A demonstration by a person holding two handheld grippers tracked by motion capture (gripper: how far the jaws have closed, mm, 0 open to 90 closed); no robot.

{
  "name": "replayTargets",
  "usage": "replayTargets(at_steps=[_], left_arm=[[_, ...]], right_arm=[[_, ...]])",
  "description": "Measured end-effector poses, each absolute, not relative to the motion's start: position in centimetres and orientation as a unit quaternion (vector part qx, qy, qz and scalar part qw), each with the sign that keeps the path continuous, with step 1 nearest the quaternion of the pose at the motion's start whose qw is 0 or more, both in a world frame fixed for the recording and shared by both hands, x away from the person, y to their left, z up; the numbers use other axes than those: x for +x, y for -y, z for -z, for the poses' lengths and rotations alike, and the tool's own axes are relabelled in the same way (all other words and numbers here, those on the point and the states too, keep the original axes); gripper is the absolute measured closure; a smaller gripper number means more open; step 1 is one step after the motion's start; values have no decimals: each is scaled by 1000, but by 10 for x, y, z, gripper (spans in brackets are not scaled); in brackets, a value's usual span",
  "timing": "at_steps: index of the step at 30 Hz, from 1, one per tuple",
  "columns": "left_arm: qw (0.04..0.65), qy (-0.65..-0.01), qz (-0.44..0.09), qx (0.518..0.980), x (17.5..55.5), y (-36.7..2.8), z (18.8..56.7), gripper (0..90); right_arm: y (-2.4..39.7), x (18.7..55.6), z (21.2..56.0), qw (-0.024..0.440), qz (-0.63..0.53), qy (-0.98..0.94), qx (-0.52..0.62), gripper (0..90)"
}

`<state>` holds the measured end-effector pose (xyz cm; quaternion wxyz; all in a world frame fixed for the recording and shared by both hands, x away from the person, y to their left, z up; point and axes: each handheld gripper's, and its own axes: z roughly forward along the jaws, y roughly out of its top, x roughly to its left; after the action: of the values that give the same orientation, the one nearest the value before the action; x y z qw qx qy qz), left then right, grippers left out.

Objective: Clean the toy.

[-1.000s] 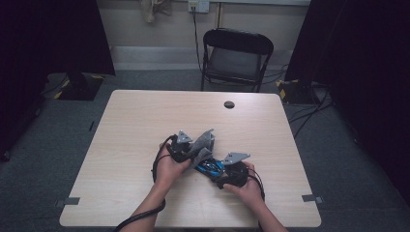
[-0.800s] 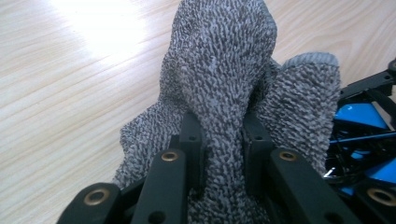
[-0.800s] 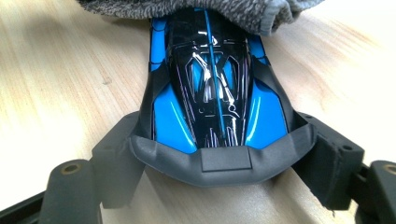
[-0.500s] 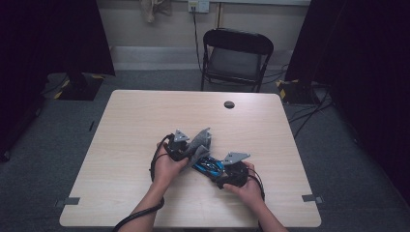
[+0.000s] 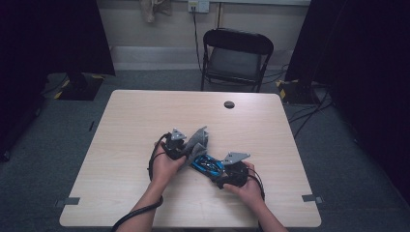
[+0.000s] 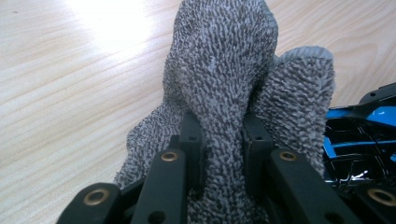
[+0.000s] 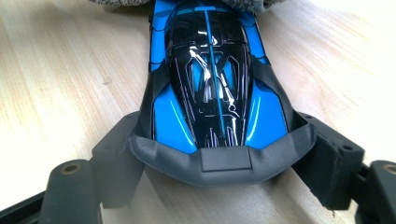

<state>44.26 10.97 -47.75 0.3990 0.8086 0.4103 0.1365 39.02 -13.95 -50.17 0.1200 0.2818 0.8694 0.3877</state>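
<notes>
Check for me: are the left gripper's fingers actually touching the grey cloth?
Touching. The left gripper view shows the left gripper with both black fingers pressed into the grey cloth, which bunches between them.

We see toy car [image 7: 215, 79]: glossy blue-black plastic, matt grey rear. Cloth [image 6: 224, 84]: rough grey knit. Table [image 5: 145, 116]: smooth pale wood grain. Tool jaws: matt black plastic.

Left claw [image 5: 186, 147] gripping grey cloth [image 5: 197, 140], right claw [image 5: 217, 170] holding blue toy car [image 5: 205, 164], wooden table [image 5: 135, 125]

free: table [image 5: 145, 121] far half | obstacle: grommet [image 5: 229, 104]
</notes>
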Motion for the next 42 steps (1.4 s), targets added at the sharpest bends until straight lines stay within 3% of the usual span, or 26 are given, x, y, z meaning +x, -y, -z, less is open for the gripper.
replayTargets(at_steps=[28,42], left_arm=[[364,-454,-166,796,447,-150,480,751],[402,-440,-173,784,431,-160,448,751]], right_arm=[[140,390,502,120,-388,-869,282,239],[139,390,502,120,-388,-869,282,239]])
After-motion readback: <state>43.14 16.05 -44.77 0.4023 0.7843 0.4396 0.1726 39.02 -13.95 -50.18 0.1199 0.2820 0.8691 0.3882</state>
